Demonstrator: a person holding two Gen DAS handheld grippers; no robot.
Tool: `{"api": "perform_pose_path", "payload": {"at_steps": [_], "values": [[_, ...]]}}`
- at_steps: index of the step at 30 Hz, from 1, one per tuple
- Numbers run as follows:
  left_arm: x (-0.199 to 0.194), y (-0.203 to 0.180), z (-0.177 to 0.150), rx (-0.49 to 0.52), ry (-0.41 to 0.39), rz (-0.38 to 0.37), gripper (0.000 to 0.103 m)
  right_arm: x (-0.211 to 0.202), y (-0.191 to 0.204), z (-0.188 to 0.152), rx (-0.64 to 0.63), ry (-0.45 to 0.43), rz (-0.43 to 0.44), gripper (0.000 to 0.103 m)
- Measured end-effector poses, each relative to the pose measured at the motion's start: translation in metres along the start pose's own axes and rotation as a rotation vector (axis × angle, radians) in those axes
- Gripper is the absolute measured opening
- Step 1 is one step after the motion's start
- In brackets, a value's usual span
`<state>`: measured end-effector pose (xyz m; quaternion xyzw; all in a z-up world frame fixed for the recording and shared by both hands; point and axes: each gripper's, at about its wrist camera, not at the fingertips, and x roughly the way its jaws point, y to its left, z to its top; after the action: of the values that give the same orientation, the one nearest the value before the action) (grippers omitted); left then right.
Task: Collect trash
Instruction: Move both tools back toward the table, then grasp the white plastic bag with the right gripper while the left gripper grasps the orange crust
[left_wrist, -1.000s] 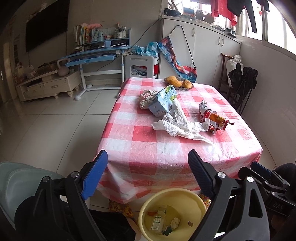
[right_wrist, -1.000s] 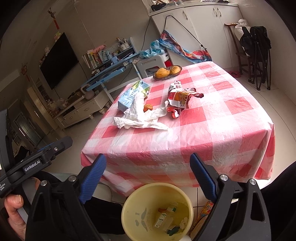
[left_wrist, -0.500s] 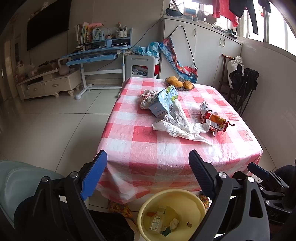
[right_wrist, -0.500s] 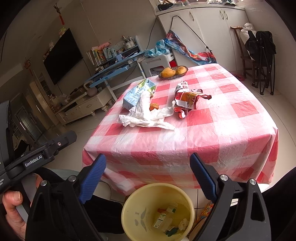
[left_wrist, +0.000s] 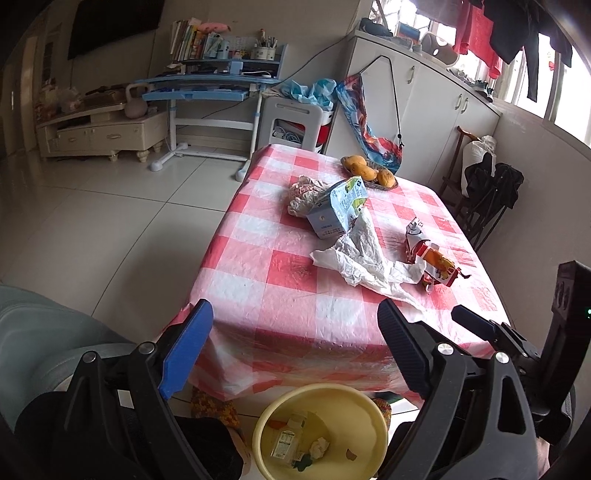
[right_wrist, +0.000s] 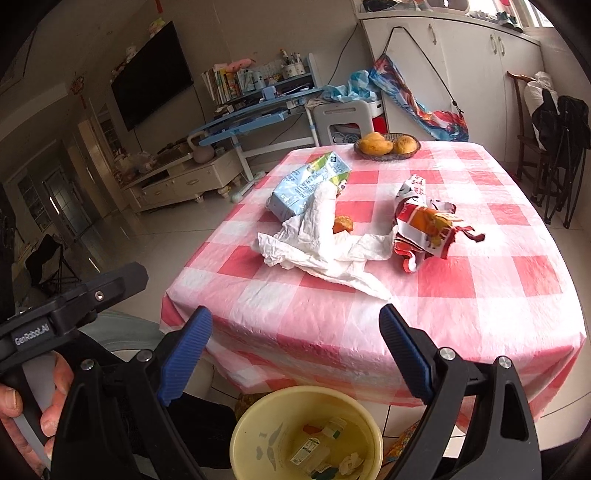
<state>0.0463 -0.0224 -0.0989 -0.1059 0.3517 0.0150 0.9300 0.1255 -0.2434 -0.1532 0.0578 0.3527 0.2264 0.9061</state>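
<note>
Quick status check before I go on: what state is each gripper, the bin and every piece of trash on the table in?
left gripper: open, empty
right gripper: open, empty
yellow bin: on floor, uncovered, some trash inside
blue carton: lying on its side, dented
white tissue: crumpled, spread out
red wrapper: torn open, crumpled
fruit basket: upright, holding fruit

Left gripper (left_wrist: 295, 334) gapes empty above the yellow bin (left_wrist: 364, 411) — wrappers on checked table (left_wrist: 291, 266)
</note>
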Motion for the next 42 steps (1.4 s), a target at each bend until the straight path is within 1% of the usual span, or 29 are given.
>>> {"api": "perform_pose_path", "payload": {"at_steps": [5, 9, 11, 13, 14, 16, 17, 18, 19, 20, 22, 25, 28, 31, 37, 40, 42], "values": [[0.008, 0.001, 0.012, -0.012, 0.0, 0.012, 0.087, 0.028, 0.003, 0.021, -0.051, 0.013, 0.003, 0.088], [0.018, 0.004, 0.027, -0.018, 0.006, 0.008, 0.087, 0.051, 0.001, 0.033, -0.055, 0.027, 0.0, 0.088], [0.024, 0.004, 0.037, -0.016, 0.014, -0.004, 0.087, 0.062, -0.001, 0.037, -0.053, 0.038, -0.001, 0.086], [0.032, 0.002, 0.05, -0.006, 0.019, -0.015, 0.087, 0.073, -0.002, 0.039, -0.053, 0.058, 0.0, 0.077], [0.037, 0.0, 0.056, 0.003, 0.016, -0.017, 0.087, 0.077, -0.002, 0.04, -0.055, 0.068, 0.002, 0.075], [0.049, -0.003, 0.07, 0.029, 0.023, -0.024, 0.087, 0.084, -0.003, 0.04, -0.059, 0.079, -0.001, 0.067], [0.056, -0.005, 0.076, 0.043, 0.029, -0.022, 0.087, 0.087, -0.005, 0.04, -0.055, 0.085, 0.0, 0.065], [0.064, -0.007, 0.081, 0.055, 0.034, -0.018, 0.087, 0.09, -0.006, 0.04, -0.049, 0.091, 0.004, 0.06], [0.072, -0.008, 0.087, 0.064, 0.045, -0.019, 0.087, 0.092, -0.008, 0.04, -0.046, 0.096, 0.007, 0.052], [0.082, -0.008, 0.092, 0.069, 0.063, -0.025, 0.087, 0.094, -0.01, 0.039, -0.045, 0.104, 0.01, 0.048], [0.099, -0.008, 0.099, 0.064, 0.09, -0.026, 0.087, 0.096, -0.012, 0.036, -0.043, 0.113, 0.016, 0.032], [0.117, -0.008, 0.107, 0.06, 0.108, -0.026, 0.087, 0.095, -0.014, 0.036, -0.038, 0.114, 0.04, 0.021], [0.131, -0.018, 0.111, 0.107, 0.111, -0.037, 0.087, 0.09, -0.017, 0.035, -0.019, 0.115, 0.063, 0.016], [0.145, -0.026, 0.113, 0.137, 0.127, -0.043, 0.087, 0.08, -0.019, 0.033, 0.012, 0.116, 0.08, 0.015], [0.159, -0.031, 0.12, 0.138, 0.147, -0.067, 0.087, 0.058, -0.027, 0.025, 0.058, 0.093, 0.082, 0.014], [0.162, -0.026, 0.123, 0.102, 0.163, -0.083, 0.087, 0.059, -0.032, 0.028, 0.064, 0.083, 0.071, 0.013], [0.159, -0.023, 0.124, 0.085, 0.173, -0.114, 0.087, 0.053, -0.037, 0.032, 0.087, 0.051, 0.073, 0.013]]}}
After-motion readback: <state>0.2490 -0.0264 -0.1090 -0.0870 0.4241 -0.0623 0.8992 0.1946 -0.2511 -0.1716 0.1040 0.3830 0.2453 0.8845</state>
